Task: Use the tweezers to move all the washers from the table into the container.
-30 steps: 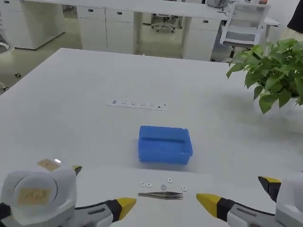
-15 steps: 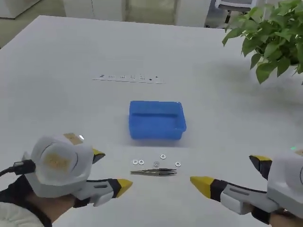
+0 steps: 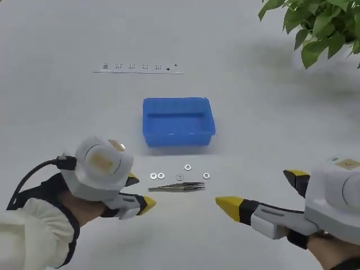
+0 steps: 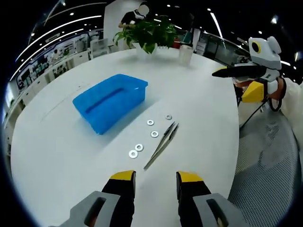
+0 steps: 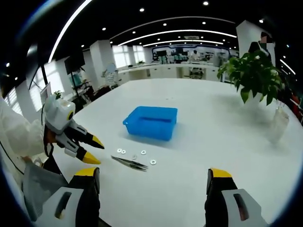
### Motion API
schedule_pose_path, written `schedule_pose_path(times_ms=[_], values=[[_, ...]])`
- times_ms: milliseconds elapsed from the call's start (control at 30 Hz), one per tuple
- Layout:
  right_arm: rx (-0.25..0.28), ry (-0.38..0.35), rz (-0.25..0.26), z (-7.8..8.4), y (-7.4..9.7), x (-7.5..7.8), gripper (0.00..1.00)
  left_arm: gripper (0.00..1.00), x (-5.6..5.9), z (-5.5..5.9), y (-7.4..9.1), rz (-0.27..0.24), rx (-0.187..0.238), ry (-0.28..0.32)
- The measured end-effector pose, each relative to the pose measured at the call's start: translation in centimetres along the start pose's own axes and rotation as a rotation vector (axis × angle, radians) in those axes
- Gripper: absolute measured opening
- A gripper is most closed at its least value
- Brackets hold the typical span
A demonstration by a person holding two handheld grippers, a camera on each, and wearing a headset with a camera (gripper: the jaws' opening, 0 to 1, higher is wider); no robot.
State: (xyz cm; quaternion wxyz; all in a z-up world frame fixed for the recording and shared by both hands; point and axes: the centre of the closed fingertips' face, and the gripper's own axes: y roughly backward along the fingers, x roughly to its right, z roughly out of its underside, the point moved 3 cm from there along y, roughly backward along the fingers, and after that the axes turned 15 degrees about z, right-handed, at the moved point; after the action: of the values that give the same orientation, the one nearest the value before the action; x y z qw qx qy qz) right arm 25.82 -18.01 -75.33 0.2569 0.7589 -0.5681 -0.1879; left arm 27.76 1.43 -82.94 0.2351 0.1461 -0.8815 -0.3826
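**Head view.** Found tweezers flat on table, just ahead of left gripper. Long axis running from one gripper toward the other, near end close to the left jaw tips. Logged five washers just beyond the tweezers, blue container farther out. Read left jaws as parted by a narrow gap, nothing held. Read right gripper as spread wide, also empty, well apart from the tweezers. Judged left the nearer for the pickup.

**Left gripper view.** Saw tweezers almost dead ahead between the jaws' lines, long axis roughly along the reach. Noted prongs seeming to part at the far end, joined end nearest, a detail too small to settle from the head view. Judged a roll of the wrist likely needed to pinch across the prongs.

**Right gripper view.** Placed tweezers ahead toward the left jaw, lying slantwise. Confirmed wide empty gap.
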Motion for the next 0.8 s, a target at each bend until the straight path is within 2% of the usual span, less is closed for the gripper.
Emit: schedule_pose_path(times_ms=[33, 133, 333, 533, 733, 800], values=[[-0.002, -0.001, 0.0, -0.1, -0.1, 0.0, 0.93, 0.28, -0.2, 0.2, -0.4, 0.001, -0.024, -0.014], [-0.005, -0.003, -0.003, -0.1, -0.4, -0.1, 0.93, 0.27, -0.5, 0.2, -1.2, 0.01, -0.043, -0.032], [-0.03, 0.018, -0.02, 0.3, -0.9, -0.5, 0.92, 0.25, -1.1, -0.3, -2.1, 0.023, -0.061, -0.054], [-0.029, 0.019, -0.026, 0.1, -1.1, -0.7, 0.91, 0.21, -1.5, -0.3, -2.6, 0.03, -0.093, -0.076], [-0.037, 0.024, -0.036, 0.2, -1.1, -1.1, 0.91, 0.12, -1.6, -0.3, -2.7, 0.027, -0.115, -0.125], [-0.036, 0.027, -0.042, 0.2, -1.1, -1.2, 0.91, 0.05, -1.7, -0.3, -2.8, 0.015, -0.133, -0.158]])
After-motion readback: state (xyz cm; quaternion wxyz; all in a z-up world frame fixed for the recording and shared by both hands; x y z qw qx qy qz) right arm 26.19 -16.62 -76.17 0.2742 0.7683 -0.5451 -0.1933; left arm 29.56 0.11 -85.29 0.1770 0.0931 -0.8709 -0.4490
